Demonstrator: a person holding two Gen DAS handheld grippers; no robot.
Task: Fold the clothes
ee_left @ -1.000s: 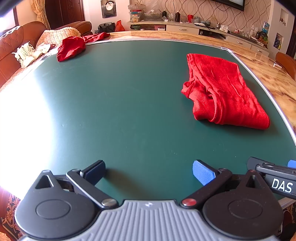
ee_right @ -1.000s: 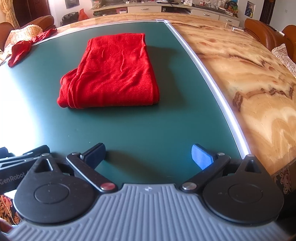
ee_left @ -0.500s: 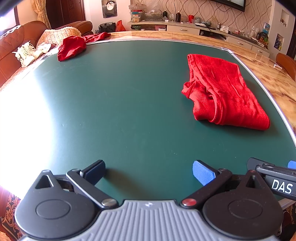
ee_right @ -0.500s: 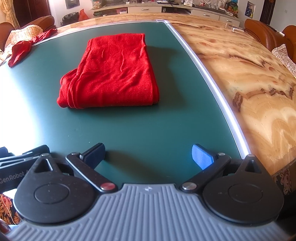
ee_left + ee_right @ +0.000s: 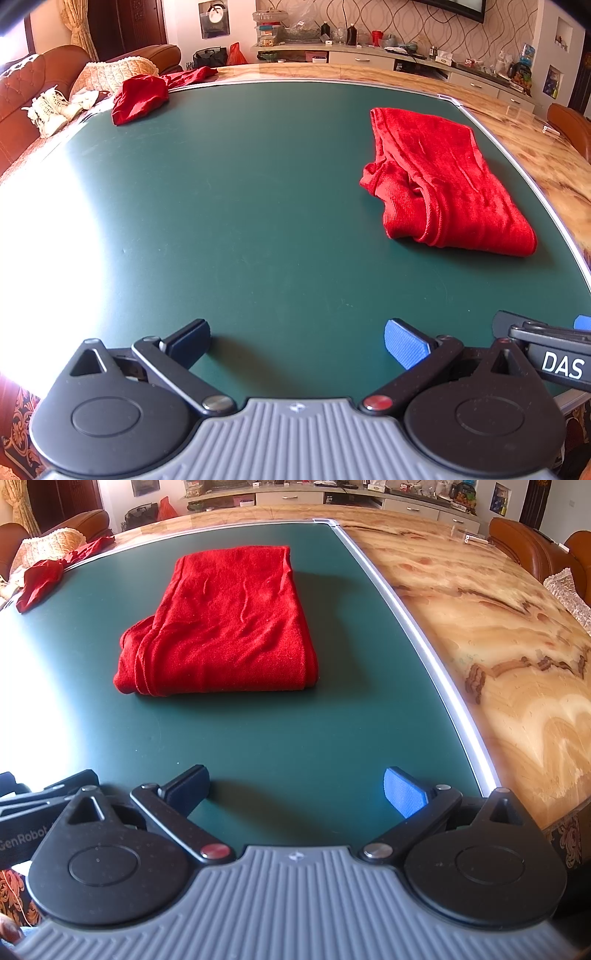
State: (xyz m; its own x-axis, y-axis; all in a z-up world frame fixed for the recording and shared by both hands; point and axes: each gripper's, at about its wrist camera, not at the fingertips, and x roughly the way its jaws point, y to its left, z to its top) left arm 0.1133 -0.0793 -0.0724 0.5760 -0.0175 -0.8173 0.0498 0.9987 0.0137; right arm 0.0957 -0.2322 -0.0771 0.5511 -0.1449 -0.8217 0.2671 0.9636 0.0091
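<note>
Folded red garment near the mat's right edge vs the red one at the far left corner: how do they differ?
The folded garment lies flat in a neat rectangle; the far garment is a crumpled heap. The folded garment sits wholly on the green mat; the far garment spills over the mat's edge. The folded garment is closer to both grippers. Both are red, and neither is gripped.

Green mat (image 5: 258, 221) near-left corner lost in white glare; sideboard clutter (image 5: 332, 33) indistinct.
</note>
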